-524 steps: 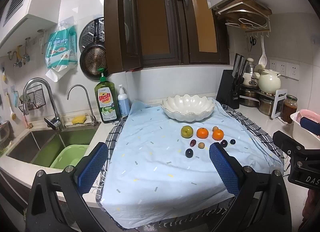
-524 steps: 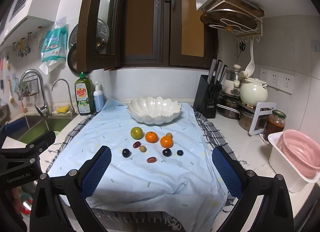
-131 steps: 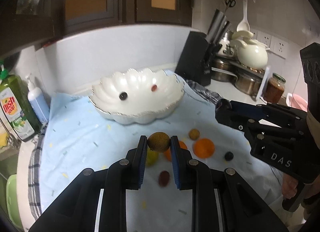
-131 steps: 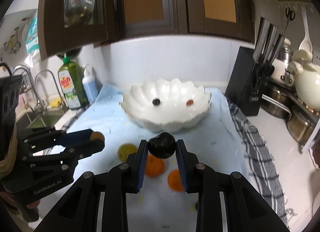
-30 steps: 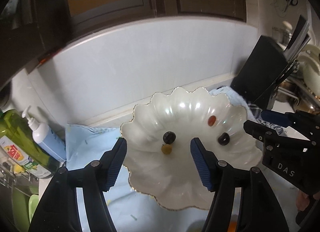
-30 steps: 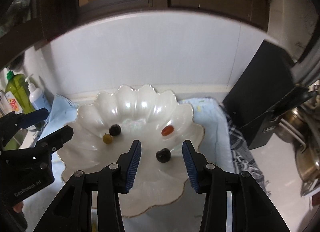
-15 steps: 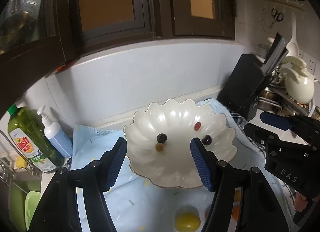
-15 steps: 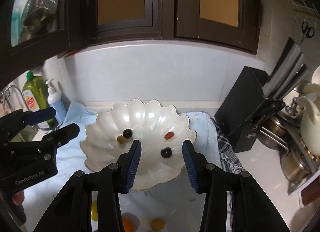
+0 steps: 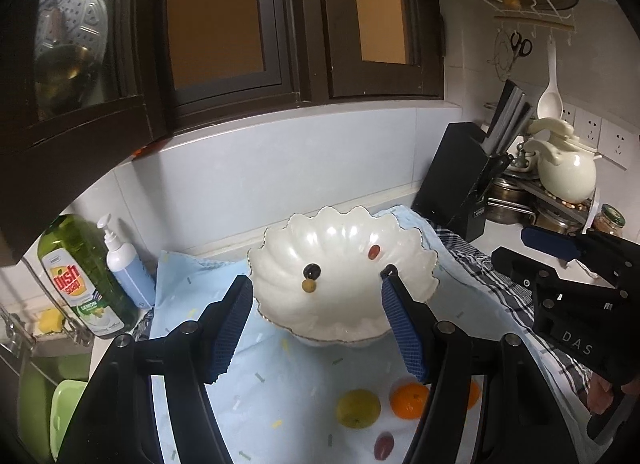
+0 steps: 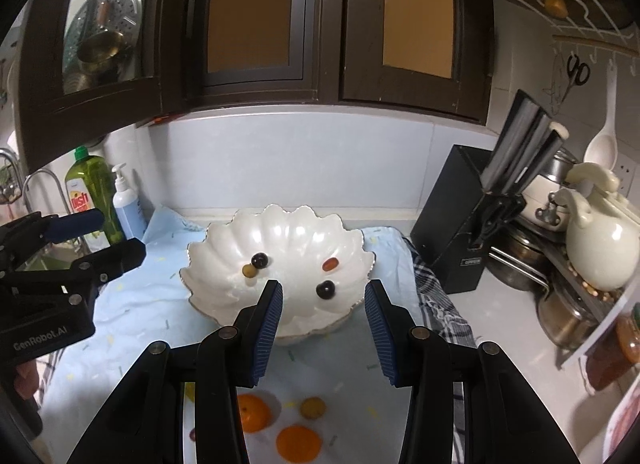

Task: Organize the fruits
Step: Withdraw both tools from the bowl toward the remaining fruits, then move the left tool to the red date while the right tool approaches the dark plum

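- Four small fruits now lie in the white bowl (image 10: pixel 280 232), two newly dropped.
- Both tools, left tool (image 9: pixel 316 328) and right tool (image 10: pixel 322 328), have backed away, gaping and empty.
- Oranges (image 10: pixel 298 442) wait on the counter cloth (image 10: pixel 132 304).

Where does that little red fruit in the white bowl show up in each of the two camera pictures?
Left wrist view: the red fruit lies in the white bowl, upper right of its inside, right of centre.
Right wrist view: the red fruit lies right of centre in the white bowl.
Shared landmark: the black knife block, right of the bowl.
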`<state>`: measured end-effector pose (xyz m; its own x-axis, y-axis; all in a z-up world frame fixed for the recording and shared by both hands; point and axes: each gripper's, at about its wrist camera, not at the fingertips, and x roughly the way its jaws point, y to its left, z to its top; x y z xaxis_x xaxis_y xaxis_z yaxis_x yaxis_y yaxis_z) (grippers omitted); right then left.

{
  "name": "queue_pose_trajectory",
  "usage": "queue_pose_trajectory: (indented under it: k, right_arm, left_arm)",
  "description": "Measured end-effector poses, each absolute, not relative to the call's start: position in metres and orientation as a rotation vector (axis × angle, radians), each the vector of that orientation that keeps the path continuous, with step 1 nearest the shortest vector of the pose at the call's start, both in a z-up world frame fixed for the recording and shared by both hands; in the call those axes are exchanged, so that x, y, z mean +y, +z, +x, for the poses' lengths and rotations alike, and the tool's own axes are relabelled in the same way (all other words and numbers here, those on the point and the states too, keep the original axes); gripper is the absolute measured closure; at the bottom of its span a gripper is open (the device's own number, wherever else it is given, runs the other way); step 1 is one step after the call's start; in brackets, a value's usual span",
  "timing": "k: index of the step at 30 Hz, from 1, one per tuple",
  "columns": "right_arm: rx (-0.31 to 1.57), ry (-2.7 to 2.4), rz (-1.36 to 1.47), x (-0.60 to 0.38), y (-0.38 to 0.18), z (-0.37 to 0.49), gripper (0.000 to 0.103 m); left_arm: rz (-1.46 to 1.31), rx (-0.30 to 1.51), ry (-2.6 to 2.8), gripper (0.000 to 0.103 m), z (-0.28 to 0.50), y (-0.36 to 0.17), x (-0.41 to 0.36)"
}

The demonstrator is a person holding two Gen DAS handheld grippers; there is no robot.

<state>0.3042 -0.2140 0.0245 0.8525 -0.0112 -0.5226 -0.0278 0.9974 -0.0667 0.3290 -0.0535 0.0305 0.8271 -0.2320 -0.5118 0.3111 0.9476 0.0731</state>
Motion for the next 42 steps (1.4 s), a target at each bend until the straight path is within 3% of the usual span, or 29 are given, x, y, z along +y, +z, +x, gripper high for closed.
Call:
queue_pose_trajectory:
  k: [22,42]
  right_arm:
    - [0.526,-0.077,-0.025,-0.218,-0.002,0.229,0.059]
    - [0.643,-0.181,-0.035,-0.222,-0.063,0.209,0.059]
  left_arm:
    - [0.190,0.475,-0.351,0.036,0.261,0.008,-0.048]
    - [0.288,0.569,-0.387,0.036,0.252,-0.058,-0.063]
